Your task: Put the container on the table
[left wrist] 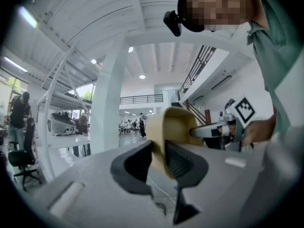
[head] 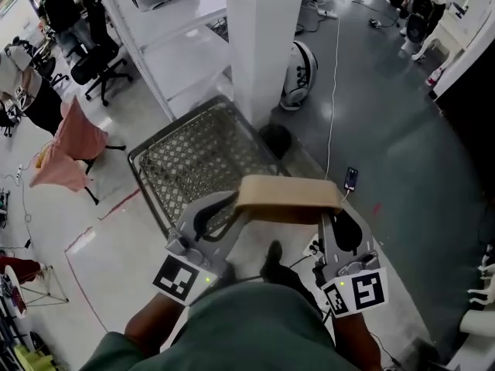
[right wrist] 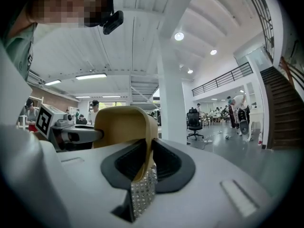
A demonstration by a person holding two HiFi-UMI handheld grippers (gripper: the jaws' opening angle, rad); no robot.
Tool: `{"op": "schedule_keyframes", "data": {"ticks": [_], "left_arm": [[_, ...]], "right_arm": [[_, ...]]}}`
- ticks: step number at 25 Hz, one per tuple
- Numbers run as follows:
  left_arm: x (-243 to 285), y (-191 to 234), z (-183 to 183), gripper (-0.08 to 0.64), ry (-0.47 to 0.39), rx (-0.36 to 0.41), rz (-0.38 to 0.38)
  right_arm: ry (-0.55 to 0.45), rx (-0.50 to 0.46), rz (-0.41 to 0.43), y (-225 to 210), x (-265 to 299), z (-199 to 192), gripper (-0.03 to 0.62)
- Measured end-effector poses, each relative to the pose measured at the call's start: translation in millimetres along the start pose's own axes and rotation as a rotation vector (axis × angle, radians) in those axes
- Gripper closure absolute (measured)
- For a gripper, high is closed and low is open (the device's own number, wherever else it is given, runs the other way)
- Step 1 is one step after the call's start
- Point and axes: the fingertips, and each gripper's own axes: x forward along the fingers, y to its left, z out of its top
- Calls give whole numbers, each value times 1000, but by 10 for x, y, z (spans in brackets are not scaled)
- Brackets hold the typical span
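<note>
While the left gripper (left wrist: 159,158) points level, its jaws sit narrowed onto one end wall of the container (head: 290,194), with a dark pad pressed on either face of the thin wall. Right gripper (right wrist: 145,160) likewise on the opposite end: jaws drawn in, wall pinched between the pads. The container hangs in the air between the two, carried crosswise in front of the person's green shirt and resting on nothing.

Beneath and just beyond it stands a wire-mesh cart (head: 197,157) with an open basket and a grey frame. Its mesh also shows through the gap under the right jaws. Past the cart a broad white pillar (head: 263,37) rises straight ahead, close to the cart's far corner. Left of the pillar is a white rack (head: 186,41) with flat shelves. By the pillar's right foot a rounded white-and-black device (head: 300,74) sits on the grey floor. A white cable (head: 334,91) runs along the floor to a phone (head: 352,178), which in the head view lies just past the container's right end. Far left are a black office chair (head: 100,64) and a pink cloth (head: 73,141) draped over a stand. There are people in the background, small.

Container: tan, matte, oblong, thin-walled, with rounded corners. A flat face shows from above, and in the gripper views each end reads as a rounded tan arch. Contents cannot be told.
</note>
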Motion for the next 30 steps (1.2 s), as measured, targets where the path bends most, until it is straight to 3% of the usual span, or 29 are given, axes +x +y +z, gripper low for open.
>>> {"op": "schedule_keyframes", "data": {"ticks": [13, 30], "left_arm": [[409, 447, -590, 482, 103, -62, 97], [890, 644, -1190, 482, 197, -112, 105]], "right_arm": [[84, 55, 88, -315, 685, -507, 538], [171, 107, 97, -722, 1085, -1069, 537]]}}
